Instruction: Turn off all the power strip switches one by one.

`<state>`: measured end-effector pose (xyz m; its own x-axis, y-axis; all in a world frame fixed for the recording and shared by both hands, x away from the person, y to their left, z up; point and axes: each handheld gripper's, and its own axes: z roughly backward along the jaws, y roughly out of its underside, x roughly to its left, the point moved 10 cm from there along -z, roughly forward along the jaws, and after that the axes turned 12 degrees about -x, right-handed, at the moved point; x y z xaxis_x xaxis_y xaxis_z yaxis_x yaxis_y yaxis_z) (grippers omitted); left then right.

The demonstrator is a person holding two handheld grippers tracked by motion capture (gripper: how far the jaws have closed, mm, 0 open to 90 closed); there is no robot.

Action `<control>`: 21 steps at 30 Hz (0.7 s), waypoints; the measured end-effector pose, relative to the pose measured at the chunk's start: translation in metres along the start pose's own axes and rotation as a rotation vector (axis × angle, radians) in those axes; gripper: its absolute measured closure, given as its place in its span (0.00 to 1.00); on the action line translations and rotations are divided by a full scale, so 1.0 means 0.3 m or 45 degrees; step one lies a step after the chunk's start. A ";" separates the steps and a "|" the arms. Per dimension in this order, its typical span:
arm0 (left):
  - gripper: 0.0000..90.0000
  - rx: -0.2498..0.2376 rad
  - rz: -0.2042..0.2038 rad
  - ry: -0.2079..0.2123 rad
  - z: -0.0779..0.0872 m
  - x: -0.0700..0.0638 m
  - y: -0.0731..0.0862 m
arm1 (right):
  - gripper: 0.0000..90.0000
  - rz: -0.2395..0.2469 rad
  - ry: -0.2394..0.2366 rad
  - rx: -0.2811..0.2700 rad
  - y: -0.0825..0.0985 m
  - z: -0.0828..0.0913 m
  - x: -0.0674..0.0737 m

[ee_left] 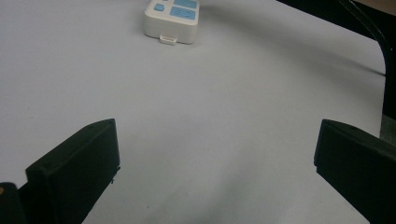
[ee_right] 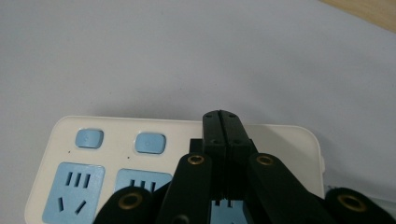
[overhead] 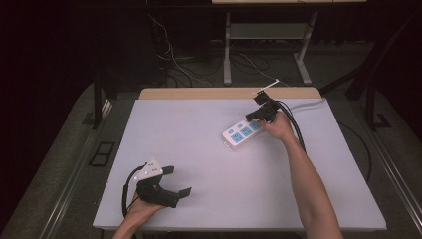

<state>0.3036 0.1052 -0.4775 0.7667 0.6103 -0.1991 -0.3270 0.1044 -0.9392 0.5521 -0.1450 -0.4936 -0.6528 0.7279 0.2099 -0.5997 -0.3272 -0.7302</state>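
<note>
- The right gripper (ee_right: 220,122) has its black jaws pressed flat together, nothing between them, tips over the power strip's (overhead: 243,133) top face.
- The left gripper (overhead: 180,181) has its blocky matte jaws wide apart above bare worktop (overhead: 209,164).
- The power strip is a rounded white plastic bar with pale blue sockets and two blue buttons (ee_right: 150,143), lying at a slant on the far right part of the smooth, pale worktop.
- The right forearm (overhead: 308,184) reaches far forward; the left hand (overhead: 142,211) sits near the front edge, well apart from the strip.

A cream power strip (overhead: 242,133) with sky-blue sockets (possibly white in the dim high view) lies on a pale lavender-grey table (overhead: 209,164).
</note>
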 end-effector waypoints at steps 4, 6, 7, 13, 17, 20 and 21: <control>0.00 -0.001 -0.001 0.002 -0.001 -0.003 0.000 | 1.00 0.011 0.001 0.003 0.002 0.002 0.003; 0.00 0.000 -0.004 0.002 -0.002 -0.004 0.000 | 1.00 0.012 -0.003 -0.001 0.003 0.002 0.002; 0.00 0.000 -0.003 0.003 -0.002 -0.005 0.000 | 1.00 0.005 -0.005 -0.003 0.003 0.002 0.002; 0.00 0.001 -0.005 0.003 -0.003 -0.005 0.000 | 1.00 -0.012 -0.022 -0.022 0.004 0.002 -0.005; 0.00 -0.001 -0.011 0.004 -0.001 -0.007 -0.002 | 1.00 -0.047 -0.050 -0.024 0.005 0.003 -0.009; 0.00 -0.006 -0.012 0.002 0.002 -0.007 -0.005 | 1.00 -0.071 -0.065 -0.030 0.005 0.002 -0.011; 0.00 -0.007 -0.010 0.001 0.002 -0.007 -0.005 | 1.00 -0.069 -0.065 -0.029 0.006 0.002 -0.011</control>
<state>0.3022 0.1043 -0.4754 0.7697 0.6090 -0.1916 -0.3179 0.1053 -0.9423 0.5529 -0.1484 -0.4952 -0.6429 0.7122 0.2819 -0.6243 -0.2739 -0.7316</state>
